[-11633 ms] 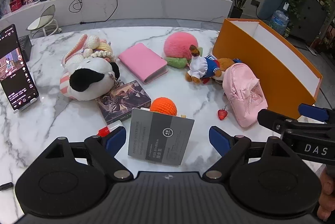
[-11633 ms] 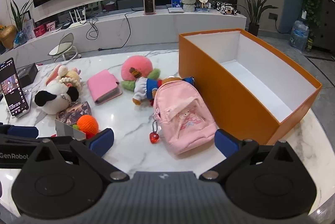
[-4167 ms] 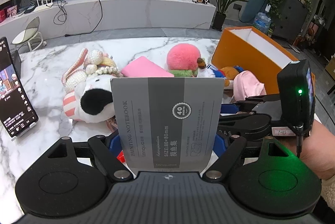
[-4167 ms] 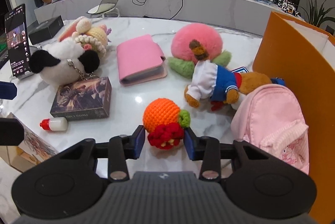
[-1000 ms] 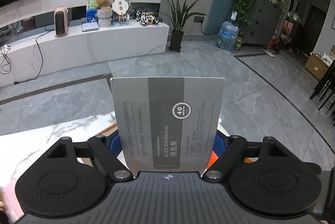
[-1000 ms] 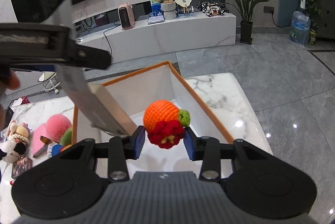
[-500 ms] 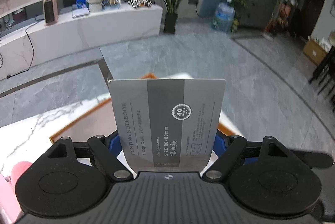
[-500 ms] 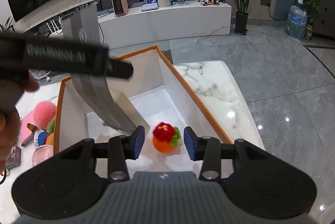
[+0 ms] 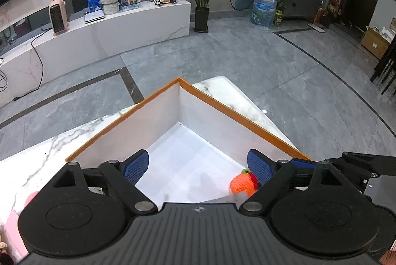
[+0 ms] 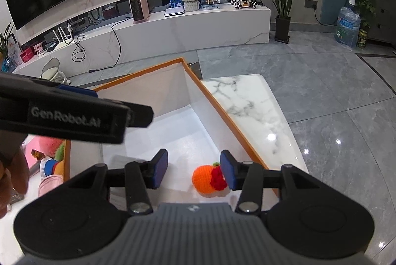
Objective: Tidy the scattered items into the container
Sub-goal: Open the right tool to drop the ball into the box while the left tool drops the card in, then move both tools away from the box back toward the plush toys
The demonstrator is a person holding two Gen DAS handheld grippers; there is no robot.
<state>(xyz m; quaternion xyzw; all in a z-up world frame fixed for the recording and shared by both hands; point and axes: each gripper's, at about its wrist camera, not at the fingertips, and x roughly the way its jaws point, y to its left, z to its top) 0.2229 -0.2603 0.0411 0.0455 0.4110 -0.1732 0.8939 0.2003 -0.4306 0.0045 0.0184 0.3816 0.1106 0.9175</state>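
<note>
The orange box (image 9: pixel 222 109) with a white inside lies below both grippers. My left gripper (image 9: pixel 198 166) is open over it, with nothing between the blue pads. My right gripper (image 10: pixel 194 169) is open too. The orange crochet ball (image 10: pixel 205 178) with its red and green top rests on the box floor just under the right gripper's right finger; the left wrist view also shows the crochet ball (image 9: pixel 241 184). A flat grey shape (image 10: pixel 123 159) on the box floor, largely hidden behind my finger, may be the grey notebook. The left gripper (image 10: pixel 74 116) crosses the right wrist view's upper left.
Outside the box's left wall lie a pink backpack (image 10: pixel 49 187), a dressed bear toy (image 10: pixel 47 166) and a pink plush (image 10: pixel 49 141). A hand (image 10: pixel 12 178) is at the left edge. The marble table (image 10: pixel 247 101) ends just right of the box, with grey floor beyond.
My left gripper opened and the grey notebook is out of its fingers. The right gripper, open half a second ago, spread wider; the crochet ball it dropped lies in the box.
</note>
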